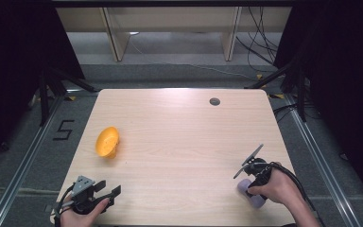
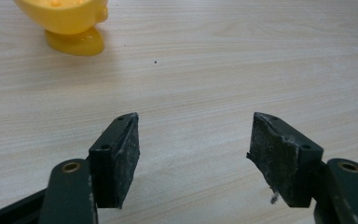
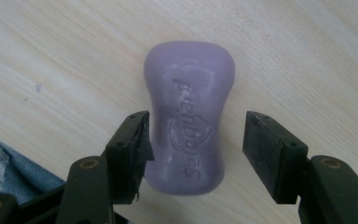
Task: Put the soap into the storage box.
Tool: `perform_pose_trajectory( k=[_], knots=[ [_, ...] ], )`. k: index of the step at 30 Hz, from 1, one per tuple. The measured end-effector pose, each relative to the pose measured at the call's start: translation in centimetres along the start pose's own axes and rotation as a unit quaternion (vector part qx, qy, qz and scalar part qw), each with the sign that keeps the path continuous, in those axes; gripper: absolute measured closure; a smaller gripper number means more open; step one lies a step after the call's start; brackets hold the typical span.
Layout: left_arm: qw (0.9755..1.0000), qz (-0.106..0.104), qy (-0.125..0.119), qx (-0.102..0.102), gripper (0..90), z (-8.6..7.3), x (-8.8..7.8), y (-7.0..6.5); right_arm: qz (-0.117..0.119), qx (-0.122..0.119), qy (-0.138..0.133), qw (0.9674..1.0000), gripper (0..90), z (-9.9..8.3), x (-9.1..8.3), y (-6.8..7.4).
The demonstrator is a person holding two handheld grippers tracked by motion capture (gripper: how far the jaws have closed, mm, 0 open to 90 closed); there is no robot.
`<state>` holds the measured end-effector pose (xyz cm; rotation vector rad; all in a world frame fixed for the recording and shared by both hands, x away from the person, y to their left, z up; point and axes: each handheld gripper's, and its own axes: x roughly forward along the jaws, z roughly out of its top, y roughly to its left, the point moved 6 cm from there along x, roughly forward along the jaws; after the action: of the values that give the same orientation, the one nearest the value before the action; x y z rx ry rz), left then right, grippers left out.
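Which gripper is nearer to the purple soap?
The right. The right gripper is directly over the purple soap, with its jaws on both sides. The left gripper is far across the table.

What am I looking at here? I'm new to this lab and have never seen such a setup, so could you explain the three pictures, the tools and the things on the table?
A person sits at a wooden table and holds a hand tool with two black jaws in each hand. The high view looks down from above: the left gripper is at the lower left, the right gripper at the lower right. The other two pictures come from small cameras riding on the tools, looking along their jaws.

On the table lie a yellow cup-like object, tipped on its side, and a purple bar of soap.

The left gripper's jaws stand open over bare wood, holding nothing. The right gripper's jaws straddle the soap: one jaw is at its side, the other stands apart from it, so it is not gripped yet.
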<state>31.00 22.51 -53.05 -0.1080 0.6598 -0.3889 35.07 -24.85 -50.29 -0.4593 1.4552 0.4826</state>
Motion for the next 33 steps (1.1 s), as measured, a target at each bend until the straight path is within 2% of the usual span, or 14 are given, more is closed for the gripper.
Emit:
perform_pose_trajectory(
  k=[2,9,11,12,13,16,17,20,23,24,26,27,32,33],
  knots=[
    [1.0000,-0.007,-0.002,0.003,32.5,-0.1,0.1,0.0,0.002,-0.001,0.004,1.0000,42.4,0.3,0.5,-0.1],
    [1.0000,-0.006,-0.002,0.002,32.8,-0.1,0.2,-0.1,0.005,0.008,0.009,0.9999,43.6,0.5,1.3,0.0],
    [1.0000,-0.006,-0.001,0.001,32.8,-0.1,0.2,-0.1,0.009,0.006,0.013,0.9999,43.6,0.5,1.4,0.1],
    [1.0000,-0.006,0.000,0.001,32.8,-0.2,0.2,-0.1,0.007,-0.004,0.009,0.9999,43.6,0.6,1.6,-0.1],
    [1.0000,-0.002,0.004,0.005,32.8,-0.2,0.1,-0.1,0.007,0.006,0.012,0.9999,43.4,0.5,1.7,0.0],
    [1.0000,0.000,0.005,0.006,32.8,-0.2,0.1,-0.1,0.001,0.005,0.017,0.9998,42.6,0.4,2.1,0.0],
    [1.0000,0.000,0.005,0.006,32.8,-0.2,0.1,-0.1,0.006,-0.002,0.016,0.9999,42.6,0.4,2.2,-0.1],
    [1.0000,-0.006,-0.003,0.004,32.8,-0.1,0.2,-0.2,0.007,0.005,0.023,0.9997,42.6,0.3,2.7,0.1],
    [0.9999,0.000,0.008,0.008,32.8,-0.2,0.2,-0.1,0.010,0.002,0.027,0.9996,43.1,0.2,3.0,0.0],
    [0.9999,0.000,0.008,0.008,32.8,-0.2,0.2,-0.1,0.018,0.015,0.031,0.9993,43.4,0.1,3.0,0.3],
    [0.9999,-0.001,0.009,0.009,32.8,-0.2,0.2,-0.1,0.016,0.009,0.032,0.9993,43.7,0.1,3.1,0.3],
    [0.9999,-0.007,0.007,0.010,32.8,-0.2,0.2,-0.1,0.012,-0.003,0.029,0.9995,44.8,0.0,3.3,0.2],
    [0.9999,-0.011,0.006,0.011,32.8,-0.3,0.3,-0.3,0.010,0.000,0.033,0.9994,48.5,-0.1,3.1,0.3],
    [0.9998,-0.012,0.007,0.010,32.8,-0.3,0.3,-0.3,0.008,-0.010,0.032,0.9994,48.5,-0.1,3.2,0.2]
  ],
)
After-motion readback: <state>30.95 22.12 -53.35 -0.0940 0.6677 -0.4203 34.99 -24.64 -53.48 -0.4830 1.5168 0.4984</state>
